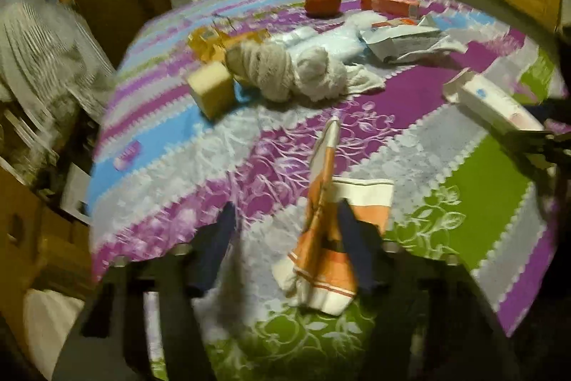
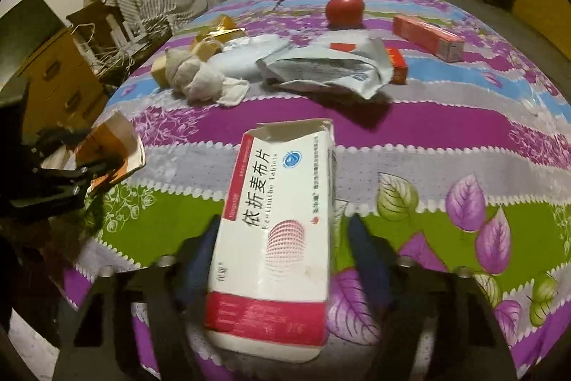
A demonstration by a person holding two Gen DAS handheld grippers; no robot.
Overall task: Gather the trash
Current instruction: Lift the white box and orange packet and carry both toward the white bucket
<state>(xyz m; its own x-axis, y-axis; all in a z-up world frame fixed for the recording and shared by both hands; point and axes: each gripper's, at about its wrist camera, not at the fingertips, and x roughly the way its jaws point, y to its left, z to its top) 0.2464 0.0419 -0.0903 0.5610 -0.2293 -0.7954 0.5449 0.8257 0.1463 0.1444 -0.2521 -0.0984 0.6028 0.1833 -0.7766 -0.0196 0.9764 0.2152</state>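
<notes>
Both the left gripper (image 1: 285, 238) and the right gripper (image 2: 285, 252) have dark blue fingers on black frames studded with silver screws.

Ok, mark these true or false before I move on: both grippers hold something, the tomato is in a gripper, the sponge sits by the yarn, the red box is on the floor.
1. Left gripper holds an orange wrapper. True.
2. Right gripper holds a white tablet box. True.
3. The tomato is in a gripper. False: it sits on the table, far side.
4. The sponge sits by the yarn. True.
5. The red box is on the floor. False: it lies on the table.
</notes>
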